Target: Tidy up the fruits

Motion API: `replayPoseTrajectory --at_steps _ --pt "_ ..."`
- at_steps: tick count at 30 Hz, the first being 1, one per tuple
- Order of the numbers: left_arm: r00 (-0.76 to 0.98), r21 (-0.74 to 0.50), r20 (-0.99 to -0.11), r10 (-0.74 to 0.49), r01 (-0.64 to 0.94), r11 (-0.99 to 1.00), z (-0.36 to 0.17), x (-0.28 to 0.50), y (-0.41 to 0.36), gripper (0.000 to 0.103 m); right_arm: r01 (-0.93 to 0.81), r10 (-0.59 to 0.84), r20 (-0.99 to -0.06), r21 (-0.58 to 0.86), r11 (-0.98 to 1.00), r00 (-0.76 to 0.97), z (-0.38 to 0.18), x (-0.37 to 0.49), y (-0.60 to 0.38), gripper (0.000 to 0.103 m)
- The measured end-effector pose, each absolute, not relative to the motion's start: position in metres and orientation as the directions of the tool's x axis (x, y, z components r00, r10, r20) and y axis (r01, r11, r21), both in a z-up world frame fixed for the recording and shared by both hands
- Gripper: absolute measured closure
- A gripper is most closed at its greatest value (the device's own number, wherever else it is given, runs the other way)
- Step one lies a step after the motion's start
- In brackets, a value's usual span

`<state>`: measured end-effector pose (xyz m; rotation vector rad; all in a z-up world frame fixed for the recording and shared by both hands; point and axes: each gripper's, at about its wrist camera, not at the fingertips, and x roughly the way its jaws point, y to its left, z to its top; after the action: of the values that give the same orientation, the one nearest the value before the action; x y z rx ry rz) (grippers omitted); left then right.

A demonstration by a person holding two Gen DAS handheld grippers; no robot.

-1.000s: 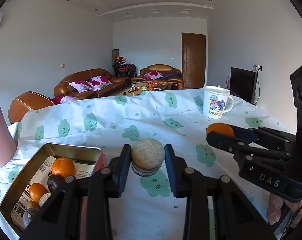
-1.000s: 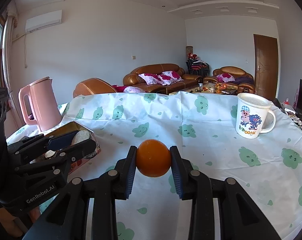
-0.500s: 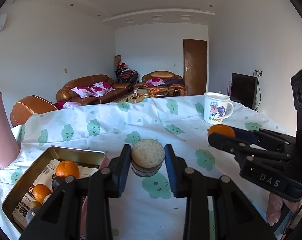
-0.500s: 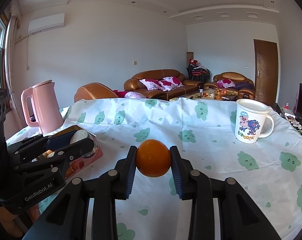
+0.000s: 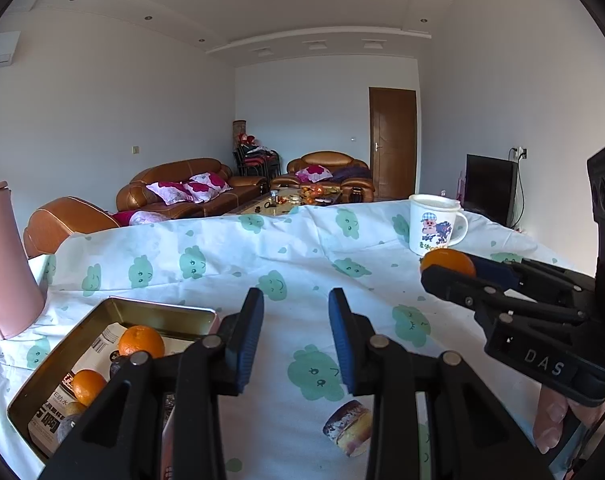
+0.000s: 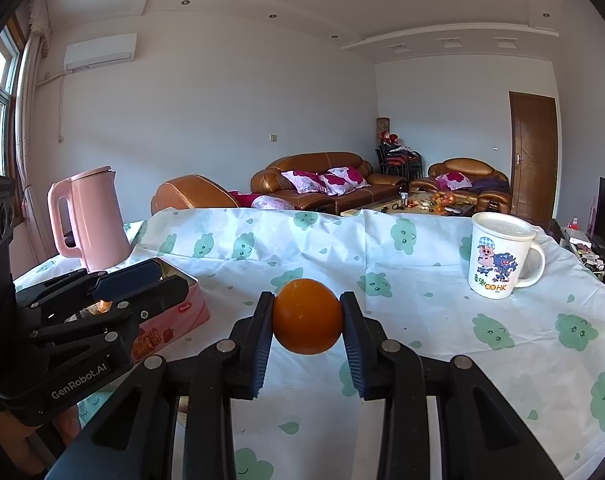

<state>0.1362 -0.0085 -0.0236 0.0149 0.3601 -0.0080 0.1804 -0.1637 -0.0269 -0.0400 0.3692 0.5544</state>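
Note:
My left gripper (image 5: 296, 334) is open and empty above the tablecloth. A small round cake (image 5: 348, 427) lies on the cloth below it, near the front edge. A metal tin (image 5: 158, 311) at lower left holds two oranges (image 5: 141, 341) and several darker items. My right gripper (image 6: 307, 334) is shut on an orange (image 6: 307, 315) and holds it above the cloth. In the left wrist view the right gripper (image 5: 448, 270) is at the right with that orange (image 5: 446, 261). In the right wrist view the left gripper (image 6: 158, 276) hangs over the tin (image 6: 182, 312).
A white cartoon mug (image 6: 500, 256) stands at the back right of the table (image 6: 422, 288). A pink kettle (image 6: 88, 220) stands at the back left beside the tin. Sofas and a door are beyond the table.
My left gripper has opened and let go of the round cake, which now lies on the cloth below it. The right gripper still holds the orange.

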Motion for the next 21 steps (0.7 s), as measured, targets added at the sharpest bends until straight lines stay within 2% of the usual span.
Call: replayPoseTrajectory --at_steps 4,8,12,15,17,21 --pt "0.920 -0.042 -0.390 -0.042 0.027 0.999 -0.025 0.135 0.000 0.068 -0.536 0.527 -0.359 0.084 0.840 0.770 -0.027 0.183 -0.165 0.068" --pt "0.851 -0.110 -0.504 -0.151 0.110 0.988 -0.036 0.144 -0.001 0.070 -0.522 0.517 -0.360 0.093 0.848 0.776 -0.027 0.176 -0.174 0.068" --pt "0.775 -0.123 -0.594 -0.217 0.179 0.976 -0.048 0.151 -0.017 0.069 -0.515 0.506 -0.346 0.071 0.854 0.791 -0.026 0.166 -0.180 0.068" --pt "0.744 -0.096 -0.635 -0.210 0.193 0.976 -0.053 0.152 -0.027 0.059 -0.512 0.503 -0.350 0.074 0.856 0.790 -0.026 0.167 -0.182 0.068" --pt "0.717 -0.078 -0.671 -0.191 0.187 0.979 -0.059 0.154 -0.030 0.048 -0.512 0.503 -0.354 0.074 0.856 0.789 -0.026 0.168 -0.182 0.068" --pt "0.686 -0.069 -0.703 -0.185 0.193 0.979 -0.065 0.155 -0.031 0.047 -0.515 0.506 -0.357 0.078 0.853 0.785 -0.027 0.171 -0.182 0.068"
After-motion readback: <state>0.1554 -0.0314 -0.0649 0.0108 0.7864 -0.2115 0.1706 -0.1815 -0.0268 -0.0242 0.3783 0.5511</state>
